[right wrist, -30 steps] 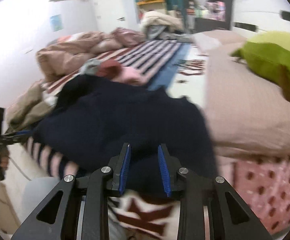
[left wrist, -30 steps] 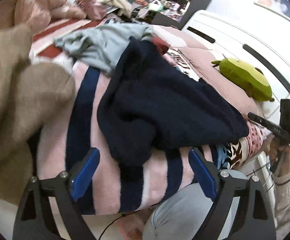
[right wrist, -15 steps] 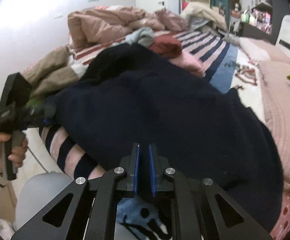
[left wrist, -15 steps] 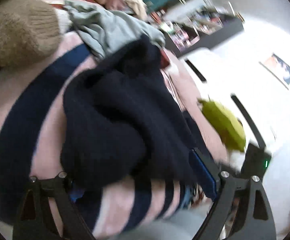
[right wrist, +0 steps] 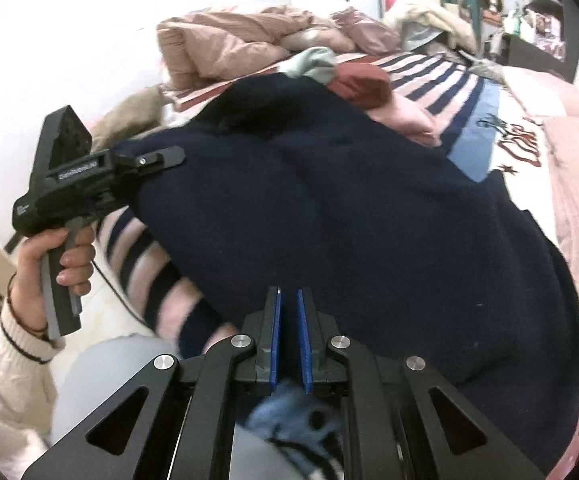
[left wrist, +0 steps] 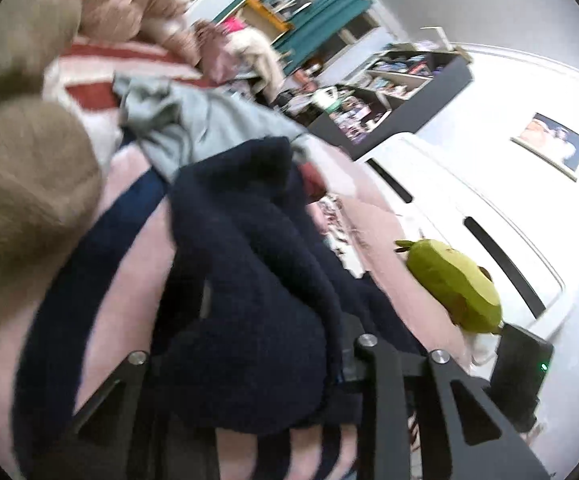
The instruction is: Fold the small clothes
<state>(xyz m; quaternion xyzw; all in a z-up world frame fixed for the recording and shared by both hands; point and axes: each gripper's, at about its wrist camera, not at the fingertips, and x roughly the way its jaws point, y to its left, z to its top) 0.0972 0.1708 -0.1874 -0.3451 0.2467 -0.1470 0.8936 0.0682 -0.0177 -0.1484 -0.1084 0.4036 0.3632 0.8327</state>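
Note:
A dark navy fleece garment (right wrist: 369, 216) lies spread over the pink and navy striped blanket (right wrist: 145, 264) on the bed. In the left wrist view the garment (left wrist: 249, 280) bunches up between the fingers of my left gripper (left wrist: 265, 344), which is shut on its left edge; the pads are hidden in the cloth. The left gripper also shows in the right wrist view (right wrist: 161, 160), at the garment's left edge. My right gripper (right wrist: 289, 312) is shut on the garment's near edge, its blue pads almost together.
A grey garment (left wrist: 177, 120), a dark red one (right wrist: 361, 84) and a pink one (right wrist: 405, 116) lie behind the navy one. Tan knitwear (left wrist: 21, 176) is at the left. A green avocado plush (left wrist: 453, 284) lies on the pink pillow. A rumpled duvet (right wrist: 225, 48) is behind.
My left gripper has moved in and shut on the navy garment's left edge. My right gripper has shut on the near edge and stays shut.

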